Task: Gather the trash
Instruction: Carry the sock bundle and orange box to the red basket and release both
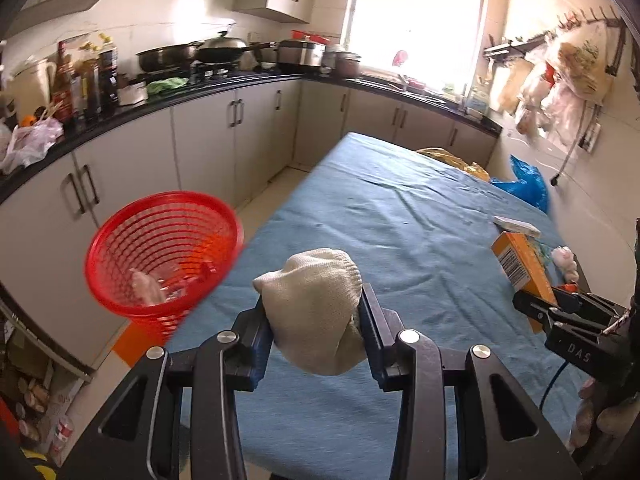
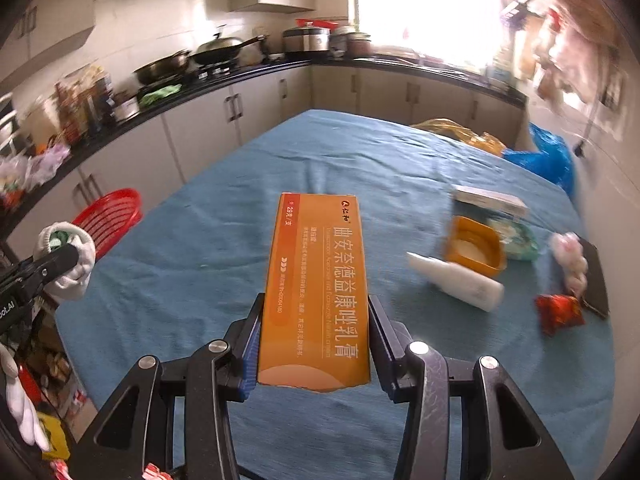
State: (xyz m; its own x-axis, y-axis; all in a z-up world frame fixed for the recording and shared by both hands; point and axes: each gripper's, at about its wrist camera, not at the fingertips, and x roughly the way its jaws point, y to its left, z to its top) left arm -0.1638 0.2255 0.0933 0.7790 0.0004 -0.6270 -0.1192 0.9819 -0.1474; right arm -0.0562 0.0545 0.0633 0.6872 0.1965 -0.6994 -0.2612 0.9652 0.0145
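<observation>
Left gripper [image 1: 316, 316] clenched across the middle of a soft, light, compressible knit sock [image 1: 316, 304] near the table's left edge beside the red basket [image 1: 160, 252]; right gripper [image 2: 314, 344] clamping the long sides of a stiff, light, crushable orange carton [image 2: 316, 280] above mid-table.

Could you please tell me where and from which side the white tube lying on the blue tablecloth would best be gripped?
Probably across its round body near the middle, coming from above. The white tube lies flat on the blue tablecloth, so its long sides are free for the jaws. Its far side sits close to the orange tub, so a level approach looks cramped.
</observation>
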